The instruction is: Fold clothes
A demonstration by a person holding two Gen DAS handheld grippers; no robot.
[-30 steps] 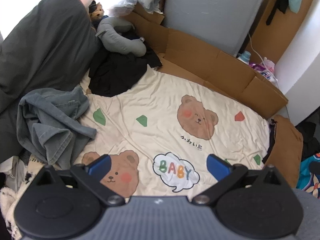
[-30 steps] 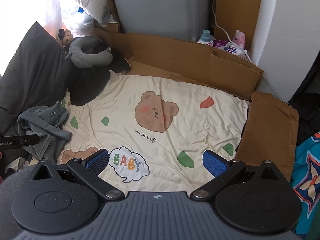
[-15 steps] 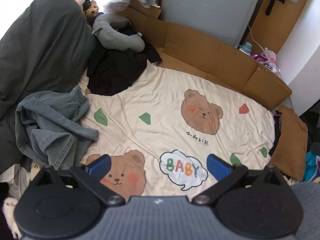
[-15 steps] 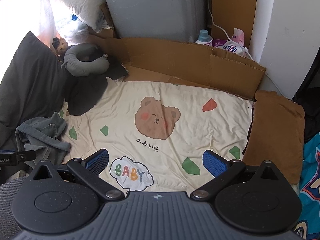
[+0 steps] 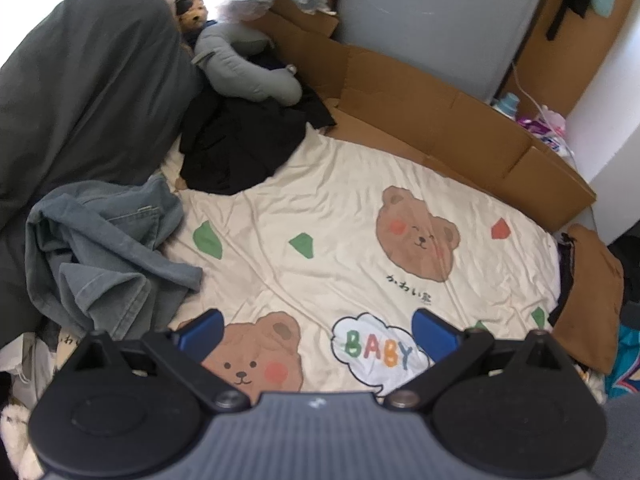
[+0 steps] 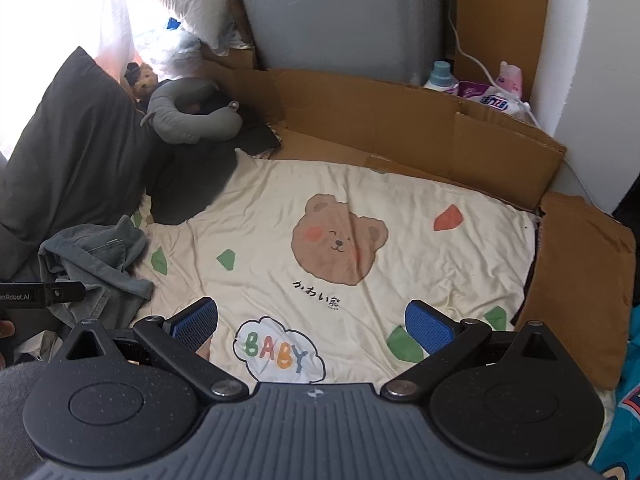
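A crumpled grey-blue denim garment (image 5: 100,256) (image 6: 96,268) lies at the left edge of a cream bear-print sheet (image 5: 340,216) (image 6: 420,256). A black garment (image 5: 240,148) (image 6: 188,188) lies bunched at the far left of the sheet. My left gripper (image 5: 316,334) hovers open above the sheet's near edge, nothing between its blue pads. My right gripper (image 6: 312,326) is also open and empty, above the "BABY" print. The tip of the left gripper (image 6: 44,296) shows at the left edge of the right wrist view, over the denim.
A grey neck pillow (image 5: 244,76) and a small teddy (image 6: 142,78) sit behind the black garment. A dark pillow (image 5: 80,92) rises on the left. Cardboard walls (image 5: 440,120) (image 6: 400,132) line the far side; a brown folded cloth (image 6: 580,280) lies right.
Both grippers have drawn back and risen a little, so more of the bed shows. Their jaws stay open and empty. The clothes have not moved.
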